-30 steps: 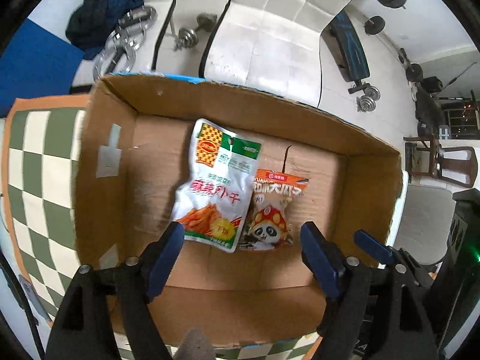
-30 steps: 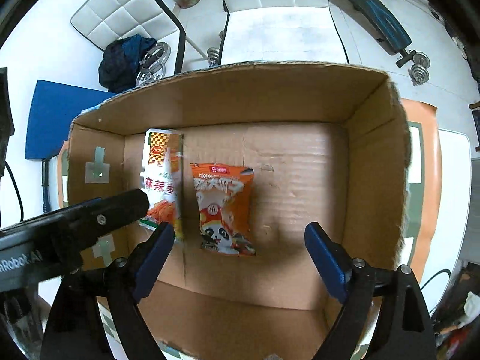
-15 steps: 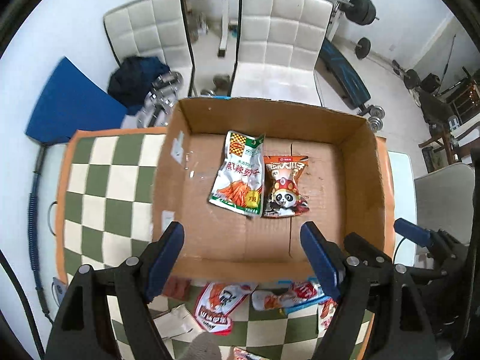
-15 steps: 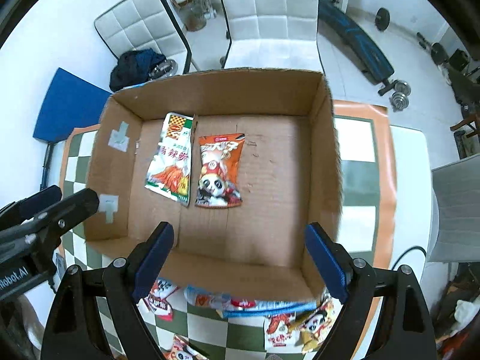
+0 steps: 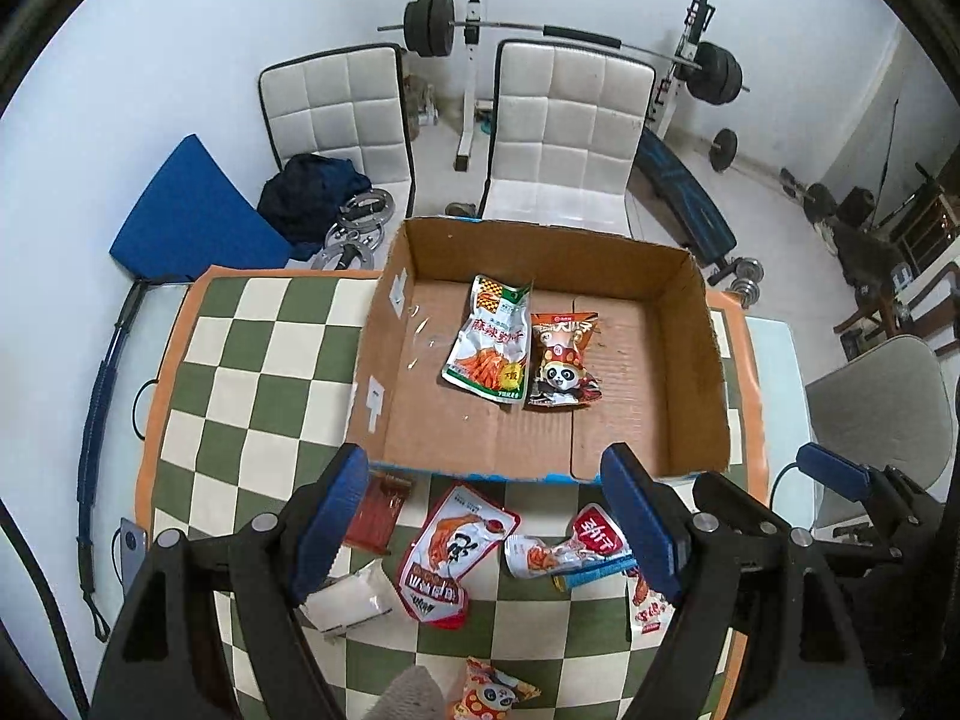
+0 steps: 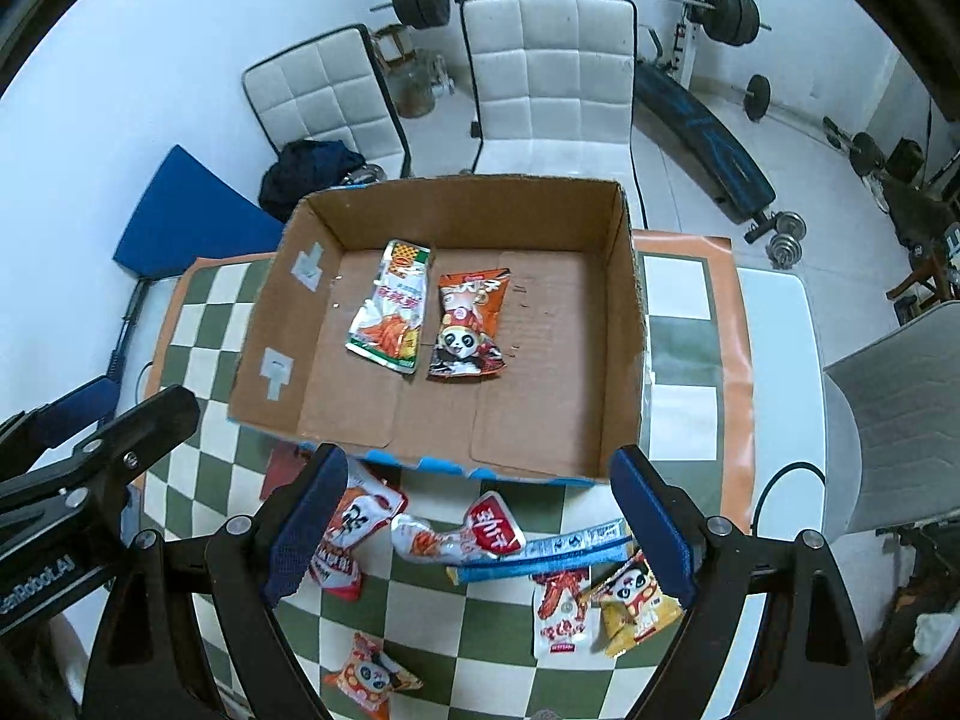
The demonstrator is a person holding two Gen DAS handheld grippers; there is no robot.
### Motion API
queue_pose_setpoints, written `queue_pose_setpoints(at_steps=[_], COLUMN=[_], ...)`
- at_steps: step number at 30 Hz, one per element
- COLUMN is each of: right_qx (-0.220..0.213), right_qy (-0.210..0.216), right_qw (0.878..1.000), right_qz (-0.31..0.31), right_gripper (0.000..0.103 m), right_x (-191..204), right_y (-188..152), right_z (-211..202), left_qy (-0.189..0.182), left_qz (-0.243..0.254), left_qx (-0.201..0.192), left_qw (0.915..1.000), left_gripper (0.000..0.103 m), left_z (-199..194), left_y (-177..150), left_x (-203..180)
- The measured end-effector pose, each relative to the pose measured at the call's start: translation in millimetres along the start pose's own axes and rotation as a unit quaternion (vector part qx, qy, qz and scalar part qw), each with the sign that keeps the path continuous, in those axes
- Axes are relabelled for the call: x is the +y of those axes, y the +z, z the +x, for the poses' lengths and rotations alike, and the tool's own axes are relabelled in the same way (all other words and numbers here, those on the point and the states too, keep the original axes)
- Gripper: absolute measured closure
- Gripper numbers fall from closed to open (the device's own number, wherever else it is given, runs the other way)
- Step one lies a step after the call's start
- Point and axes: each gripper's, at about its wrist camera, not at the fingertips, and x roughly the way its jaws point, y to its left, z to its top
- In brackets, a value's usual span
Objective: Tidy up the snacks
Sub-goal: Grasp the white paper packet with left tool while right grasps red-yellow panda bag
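White walls, pale tiled floor (image 5: pixel 774 204), two white quilted chairs (image 5: pixel 570 120), barbell rack (image 5: pixel 474 30) behind, dark weight bench (image 5: pixel 684 192), blue mat (image 5: pixel 192 210), grey chair (image 5: pixel 882 414) at right, green-checked tabletop (image 5: pixel 258 360).

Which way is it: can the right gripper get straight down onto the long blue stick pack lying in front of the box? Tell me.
Probably yes. The right gripper is open and empty above the blue stick pack, which lies flat outside the cardboard box; only neighbouring packets crowd its ends.

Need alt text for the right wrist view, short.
An open cardboard box on a checkered tablecloth holds two snack packets side by side. Nearer, more packets lie loose between the open right gripper fingers.
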Motion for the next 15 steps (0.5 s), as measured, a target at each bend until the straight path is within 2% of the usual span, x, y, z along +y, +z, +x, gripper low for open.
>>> queue_pose_setpoints(at_steps=[3,5,7,9,11,15], right_qx=[-0.008,0.002,0.028,0.072,0.12,0.227], right_qy=[0.034,0.048,0.058,0.075,0.085,0.123], right_qw=[0.999,0.999,0.997,0.992,0.983,0.949], right_qz=[0.003,0.018,0.048,0.07,0.107,0.179], right_gripper=[0.007,0.007,0.007,0.007,0.007,0.007], right_x=[1.6,-0.4,-3.5,-2.1,-0.8,12.2], right_y=[-15.8,-30.3,-49.6,-73.4,-103.2,-168.8], right_z=[-10.3,-10.4,-1.1,18.2,42.2,104.9], left_qy=[0.007,0.018,0.023,0.033,0.036,0.046], left_qz=[-0.006,-0.014,-0.03,-0.045,-0.058,-0.078], left_qx=[-0.006,0.006,0.028,0.056,0.091,0.146], left_qw=[0.9999,0.9997,0.9989,0.9969,0.9935,0.9851], left_gripper=[0.024,0.024,0.024,0.024,0.024,0.024], left_z=[-8.1,-7.8,0.7,10.8,24.6,48.8], left_y=[-15.1,-28.3,-47.1,-68.0,-93.2,-132.0], left_x=[15.0,29.5,51.6,72.3,93.2,125.4])
